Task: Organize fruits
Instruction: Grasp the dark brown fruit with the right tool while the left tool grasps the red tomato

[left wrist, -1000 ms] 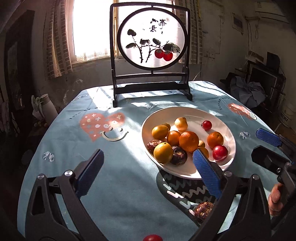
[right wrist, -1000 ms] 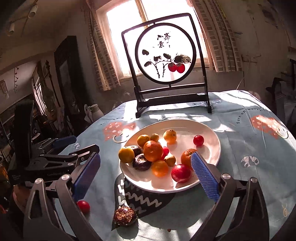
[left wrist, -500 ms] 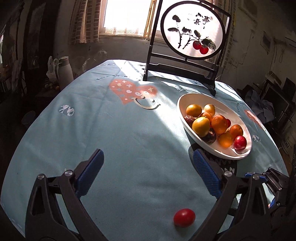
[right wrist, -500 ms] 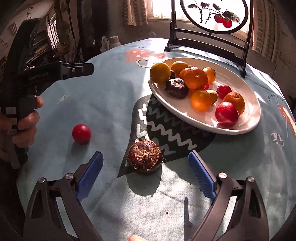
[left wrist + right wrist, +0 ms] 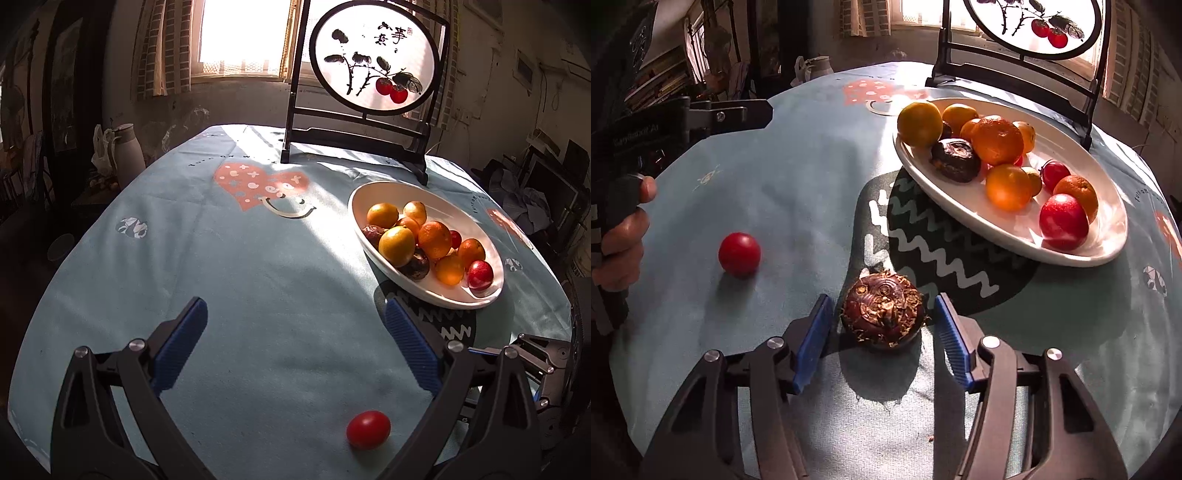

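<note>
A white oval plate (image 5: 373, 192) (image 5: 1115, 229) holds several oranges, red fruits and dark fruits. A dark brown flaky fruit (image 5: 883, 308) lies on the blue tablecloth between the blue pads of my right gripper (image 5: 882, 314); the jaws stand close on either side with small gaps. A small red fruit (image 5: 368, 429) (image 5: 739, 254) lies loose on the cloth. My left gripper (image 5: 295, 343) is wide open and empty, with the red fruit low between its arms. The right gripper's body shows in the left wrist view (image 5: 543, 358).
A black-framed round painted screen (image 5: 373, 62) (image 5: 1030, 22) stands at the table's far side behind the plate. A white jug (image 5: 127, 151) stands beyond the left edge. A dark zigzag patch (image 5: 938, 243) on the cloth lies under the plate's near side.
My right gripper moved down to the dark brown fruit and narrowed its jaws around it. My left gripper shifted slightly; the red fruit looks a little nearer.
</note>
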`<state>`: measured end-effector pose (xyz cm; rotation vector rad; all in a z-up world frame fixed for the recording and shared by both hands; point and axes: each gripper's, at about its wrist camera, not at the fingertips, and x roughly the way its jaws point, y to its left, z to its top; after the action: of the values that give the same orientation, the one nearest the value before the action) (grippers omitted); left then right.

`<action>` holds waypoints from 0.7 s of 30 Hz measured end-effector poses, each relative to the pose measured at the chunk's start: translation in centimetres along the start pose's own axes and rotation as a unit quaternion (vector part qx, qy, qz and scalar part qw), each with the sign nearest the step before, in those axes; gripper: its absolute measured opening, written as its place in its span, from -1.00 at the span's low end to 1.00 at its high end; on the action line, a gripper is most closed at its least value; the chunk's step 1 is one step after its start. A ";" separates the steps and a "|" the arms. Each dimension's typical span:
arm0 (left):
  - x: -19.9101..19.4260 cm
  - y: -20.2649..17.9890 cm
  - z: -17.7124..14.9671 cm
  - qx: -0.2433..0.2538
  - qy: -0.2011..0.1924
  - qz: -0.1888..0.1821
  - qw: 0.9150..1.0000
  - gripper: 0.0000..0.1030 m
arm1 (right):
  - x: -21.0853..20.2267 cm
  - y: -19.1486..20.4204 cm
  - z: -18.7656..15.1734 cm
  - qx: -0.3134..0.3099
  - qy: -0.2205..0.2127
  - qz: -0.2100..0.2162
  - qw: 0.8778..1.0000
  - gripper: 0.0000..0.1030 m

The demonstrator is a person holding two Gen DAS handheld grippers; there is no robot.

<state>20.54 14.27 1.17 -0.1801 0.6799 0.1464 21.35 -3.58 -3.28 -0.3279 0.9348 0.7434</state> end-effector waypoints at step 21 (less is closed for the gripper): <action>-0.2 -4.8 -5.5 0.161 0.106 -0.133 0.972 0.35 | -4.0 -5.5 0.2 0.136 -0.073 0.014 0.988 -0.15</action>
<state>17.98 8.45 -2.37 0.0270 0.8743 -0.2432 23.80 -9.07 -0.23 -0.0202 0.8901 0.6475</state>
